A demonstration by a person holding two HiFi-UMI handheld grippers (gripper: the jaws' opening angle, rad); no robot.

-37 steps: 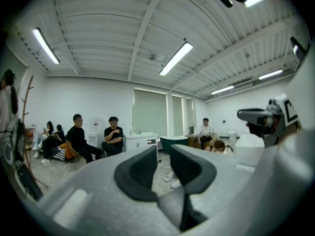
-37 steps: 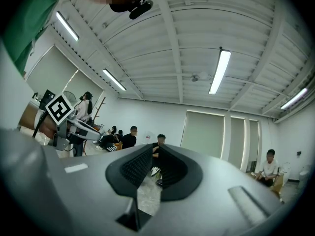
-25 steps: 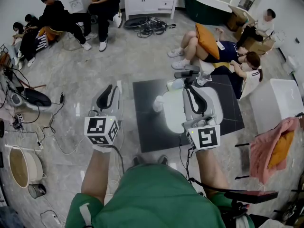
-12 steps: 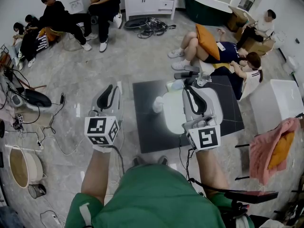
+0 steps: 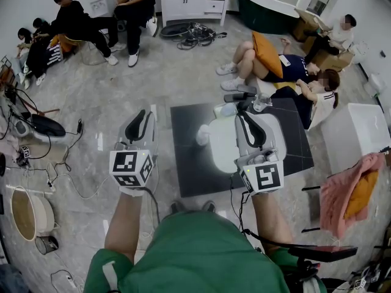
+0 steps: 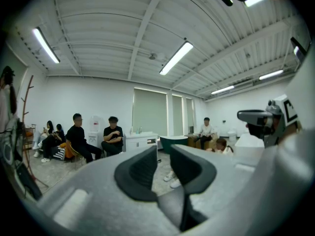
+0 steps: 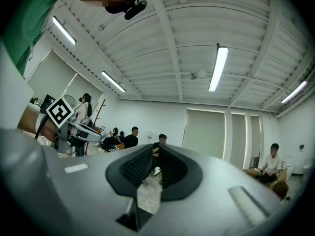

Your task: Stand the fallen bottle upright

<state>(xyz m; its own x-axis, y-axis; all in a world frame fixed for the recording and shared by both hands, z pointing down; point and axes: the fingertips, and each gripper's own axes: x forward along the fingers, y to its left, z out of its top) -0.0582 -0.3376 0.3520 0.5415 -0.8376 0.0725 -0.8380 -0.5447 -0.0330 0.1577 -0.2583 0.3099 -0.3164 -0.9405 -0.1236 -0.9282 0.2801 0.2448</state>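
In the head view a pale clear bottle (image 5: 225,109) seems to lie on its side at the far edge of a dark square table (image 5: 189,163); glare hides part of it. My right gripper (image 5: 250,116) is raised over the table's middle, just nearer than the bottle and apart from it. Its jaws are shut with nothing between them. My left gripper (image 5: 138,116) hangs over the floor to the left of the table, also shut and empty. Both gripper views look across the room at ceiling height, so neither shows the bottle; the left gripper (image 6: 163,162) and right gripper (image 7: 155,161) show only a slit between the pads.
A clear cup (image 5: 261,102) stands near the table's far right corner. Several people sit on the floor beyond the table and at the far left. A white box (image 5: 354,133) and a pink cloth (image 5: 345,191) are to the right, with cables and a bowl (image 5: 27,212) on the left.
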